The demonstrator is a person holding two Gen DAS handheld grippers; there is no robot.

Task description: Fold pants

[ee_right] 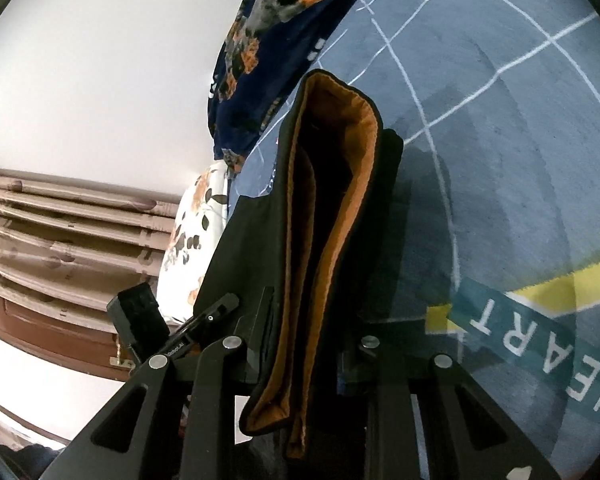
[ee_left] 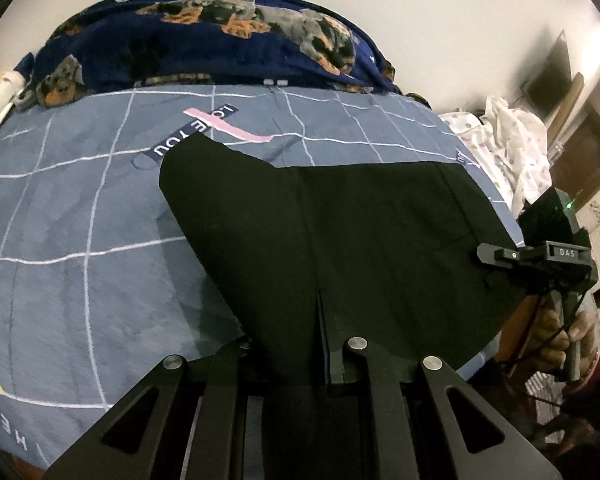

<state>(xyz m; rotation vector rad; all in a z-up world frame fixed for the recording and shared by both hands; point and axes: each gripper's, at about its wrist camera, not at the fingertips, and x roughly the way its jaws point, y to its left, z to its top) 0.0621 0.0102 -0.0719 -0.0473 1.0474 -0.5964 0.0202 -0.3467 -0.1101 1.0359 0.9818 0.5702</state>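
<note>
Left claw point(ee_left: 300, 344) and right claw point(ee_right: 304, 344) are each pinching the black pants point(ee_left: 340, 232) shut, lifting one end above the bed point(ee_left: 80, 220) — a thin grip risks slipping, dropping the fold crooked.

The pants point(ee_left: 340, 232) are matt black cloth, smooth and nearly without sheen; in the right wrist view their waistband point(ee_right: 332, 216) has an orange-brown lining of soft woven fabric. The bedsheet point(ee_left: 80, 220) is matt blue cotton-like cloth with thin white printed lines. At the far side, the blanket point(ee_left: 204, 40) looks fleecy and plush. The left gripper point(ee_left: 296, 364) is matt black plastic with bright, polished metal pins. The wall point(ee_left: 420, 20) is smooth and matt white.
</note>
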